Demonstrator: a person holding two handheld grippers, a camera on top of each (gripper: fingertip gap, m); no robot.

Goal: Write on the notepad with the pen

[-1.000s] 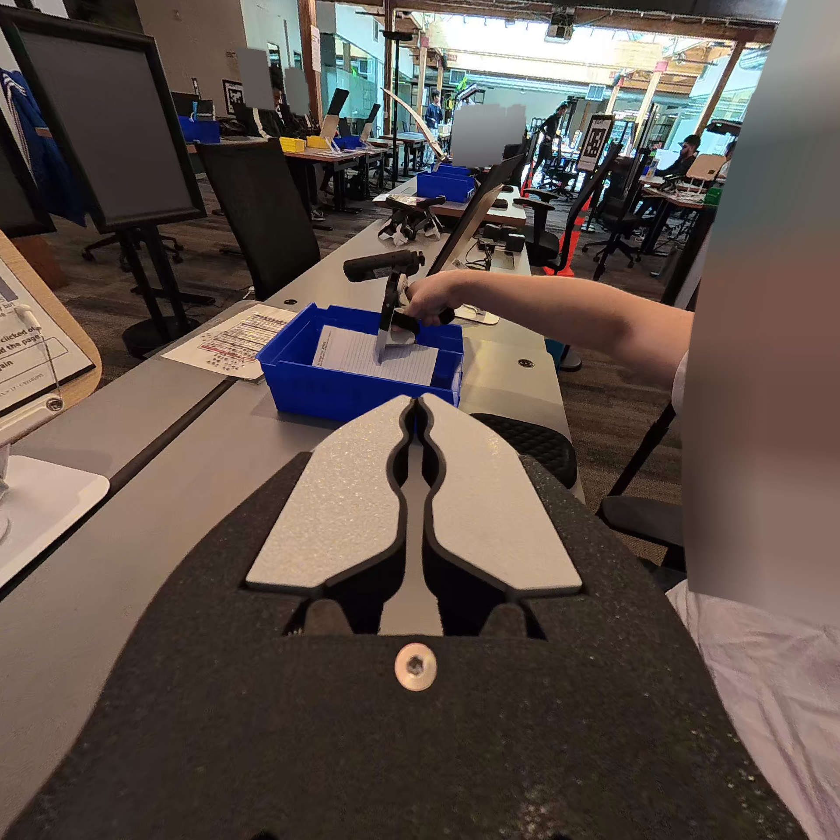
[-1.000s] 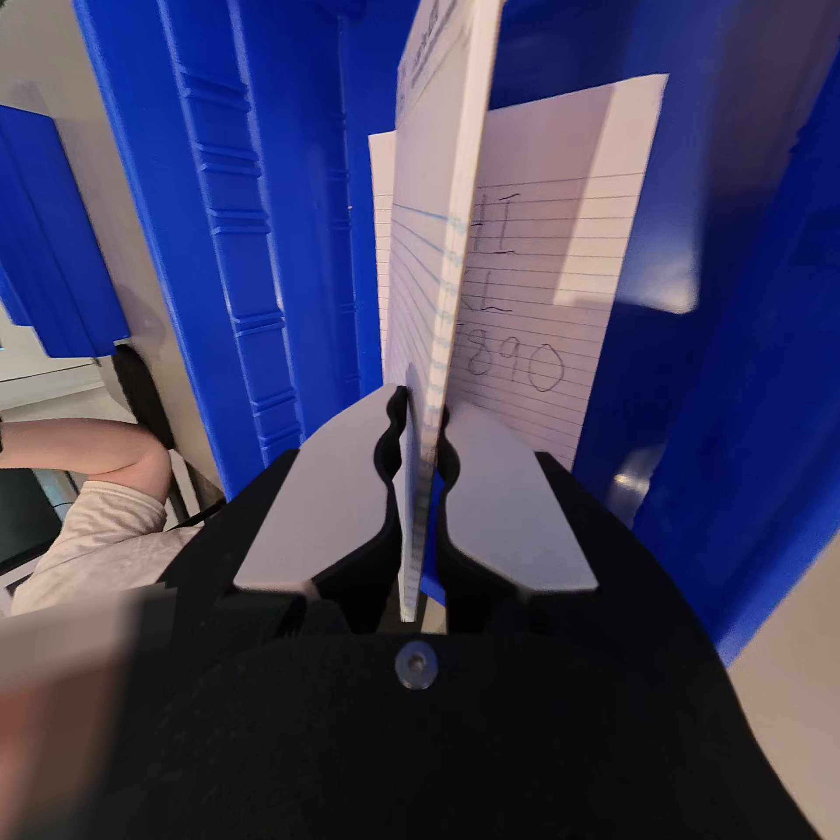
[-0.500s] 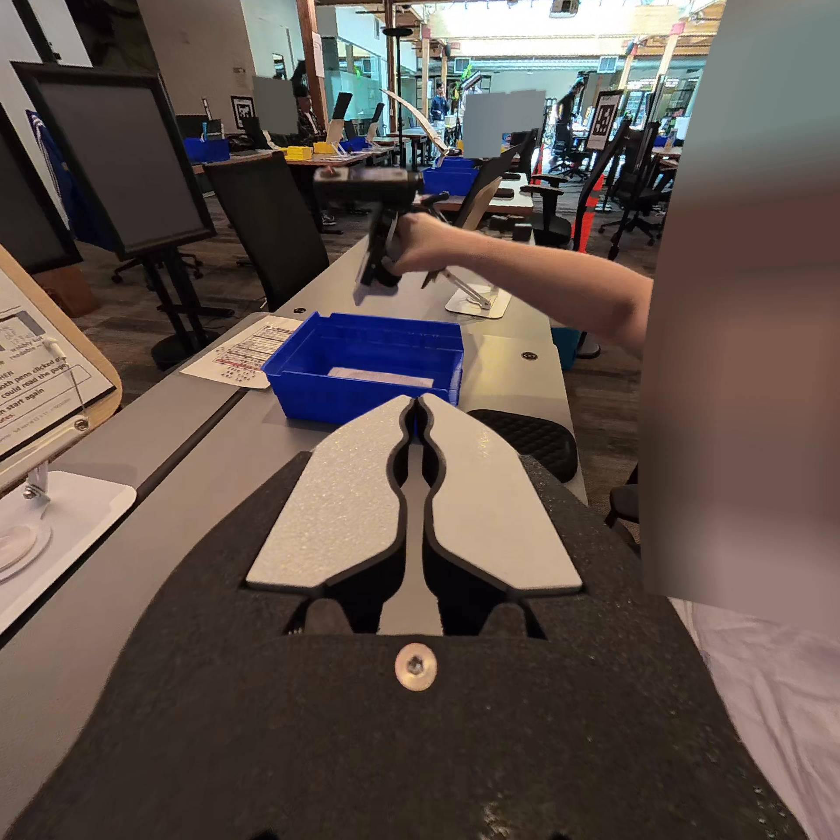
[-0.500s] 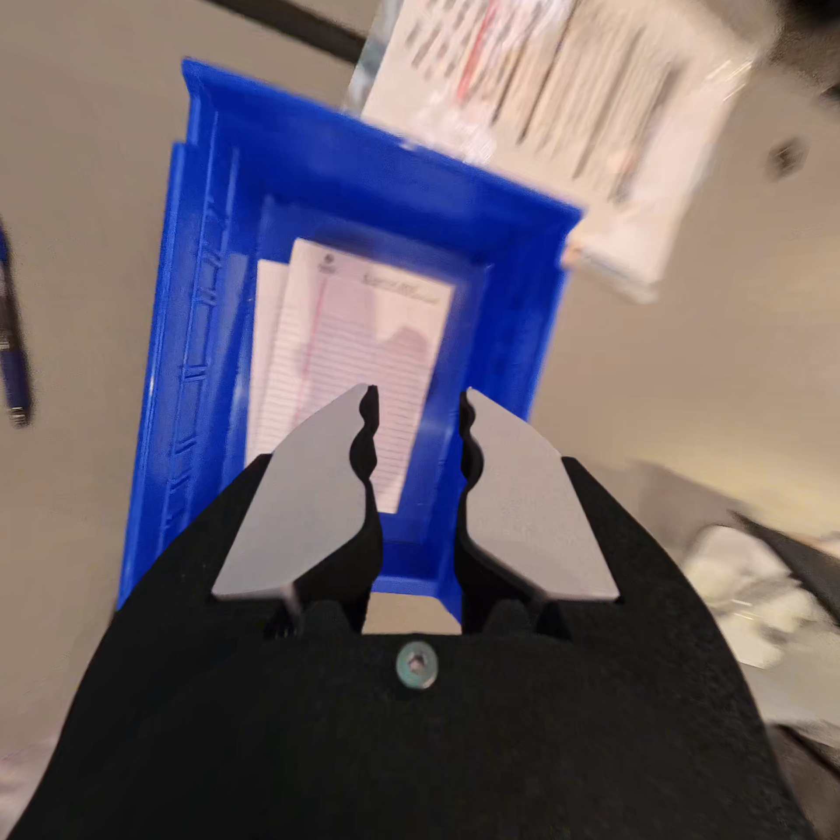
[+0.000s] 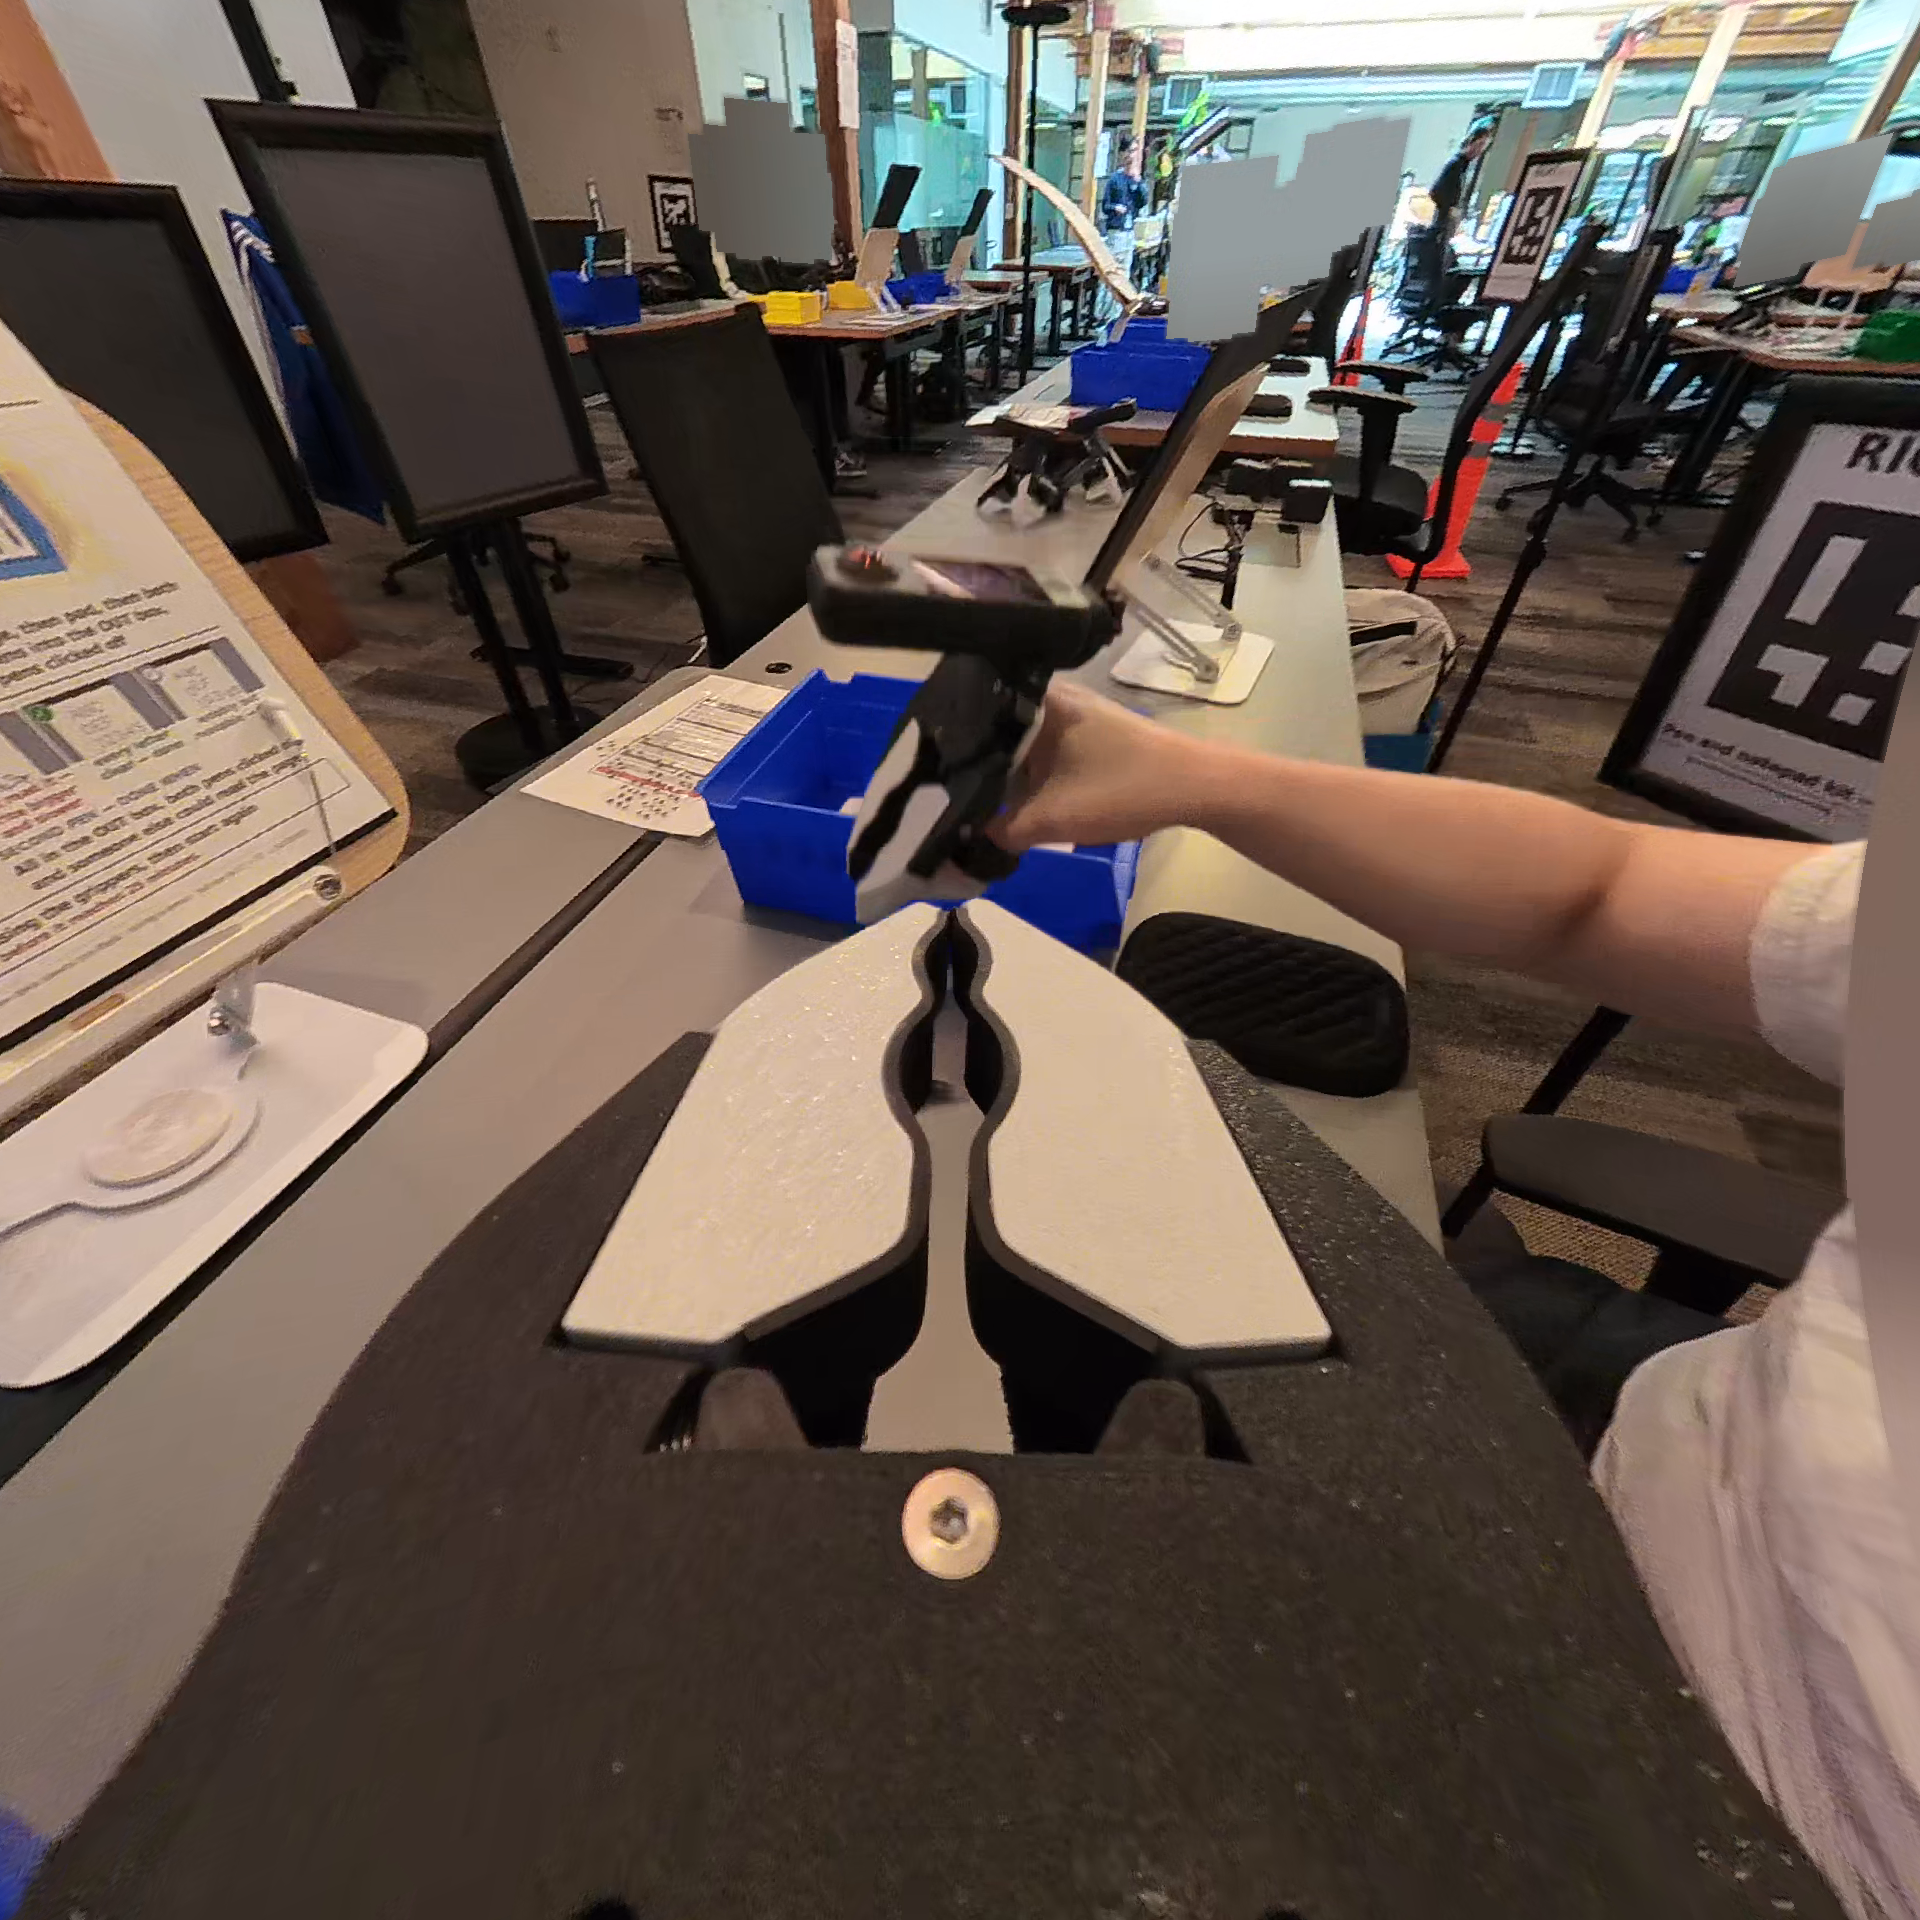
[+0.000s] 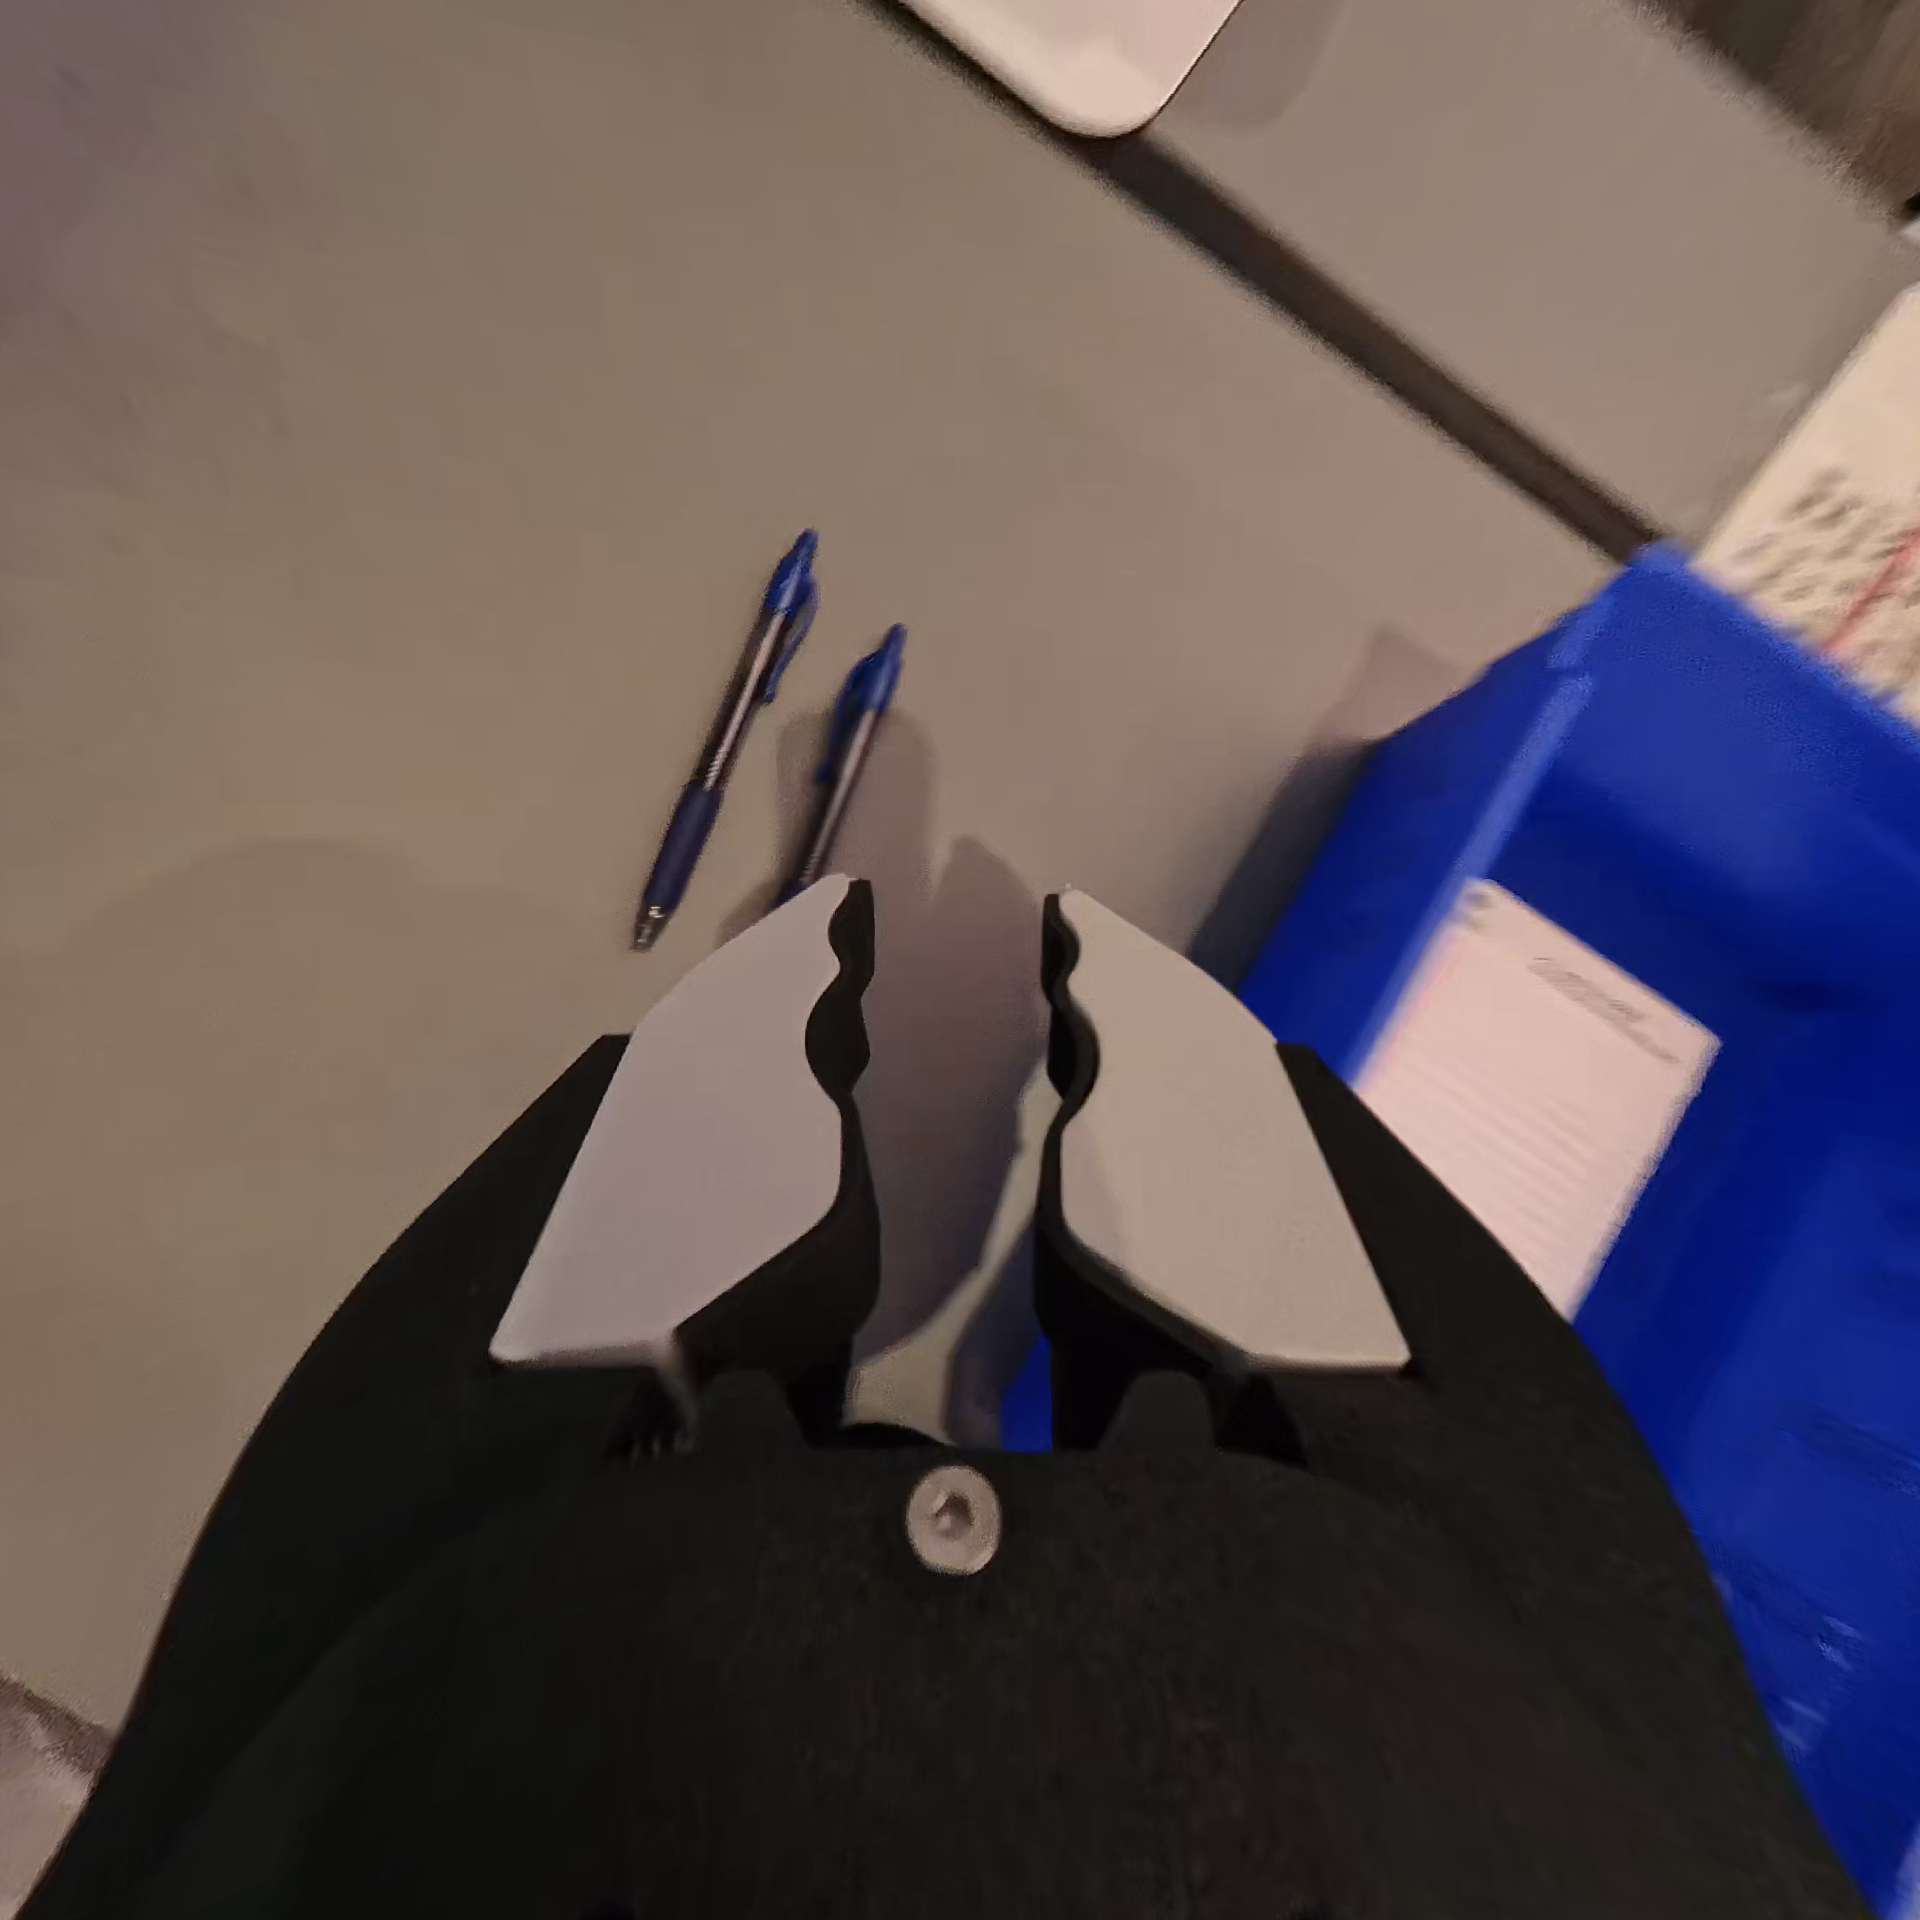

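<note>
The right claw is hanging over the grey tabletop with its two fingers spread apart and nothing between them. Just past its tips, two blue pens are lying side by side on the tabletop, not touching each other: the left pen is fully in view, while the right pen has its lower end hidden behind the claw's left finger. Off to the right, a blue bin is sitting on the tabletop, and the notepad is lying flat inside it, lined page facing up. That part of the picture is pretty blurry, so anything on the page can't be made out. A printed sheet is peeking in behind the bin.

From the left wrist view, the left claw is sitting pressed shut, empty, with its tips meeting. Ahead of it the right claw is being held by a hand just in front of the blue bin, pointing down. A printed sheet is lying beside the bin, and a white stand with an instruction board is standing on the left.
</note>
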